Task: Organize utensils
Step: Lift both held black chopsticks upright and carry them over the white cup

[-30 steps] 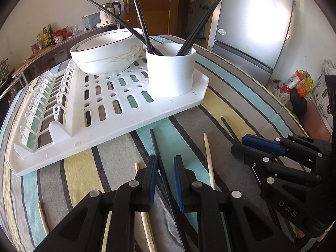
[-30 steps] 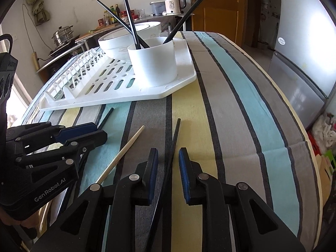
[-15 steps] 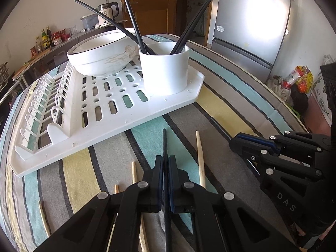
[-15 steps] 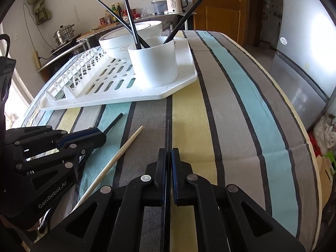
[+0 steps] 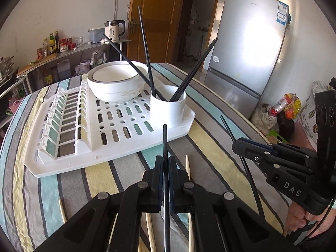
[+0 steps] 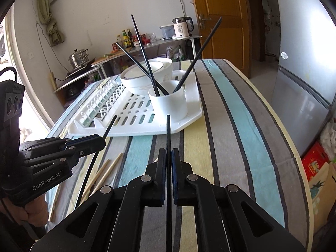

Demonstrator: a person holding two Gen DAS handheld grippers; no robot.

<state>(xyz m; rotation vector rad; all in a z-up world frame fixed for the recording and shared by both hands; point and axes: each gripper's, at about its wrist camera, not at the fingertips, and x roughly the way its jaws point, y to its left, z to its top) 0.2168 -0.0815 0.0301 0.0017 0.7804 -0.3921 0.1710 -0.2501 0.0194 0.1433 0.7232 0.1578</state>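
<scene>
Both grippers are gripping one black chopstick each: the left gripper [image 5: 166, 168] is clenching a chopstick [image 5: 165, 142], the right gripper [image 6: 168, 161] another [image 6: 168, 132]. Ahead of both jaws, the cup [image 5: 168, 105] is sitting on the rack [image 5: 69, 163]; wooden chopsticks [image 6: 105, 174] are lying on the surface beneath.

White walls; wooden door [image 5: 155, 19] behind a steel counter [image 6: 147, 46] with kettle [image 6: 181, 28] and bottles. Silver fridge [image 5: 250, 48] at right. Bright window [image 6: 8, 48] at left. Striped cloth covers the table [image 6: 241, 130].
</scene>
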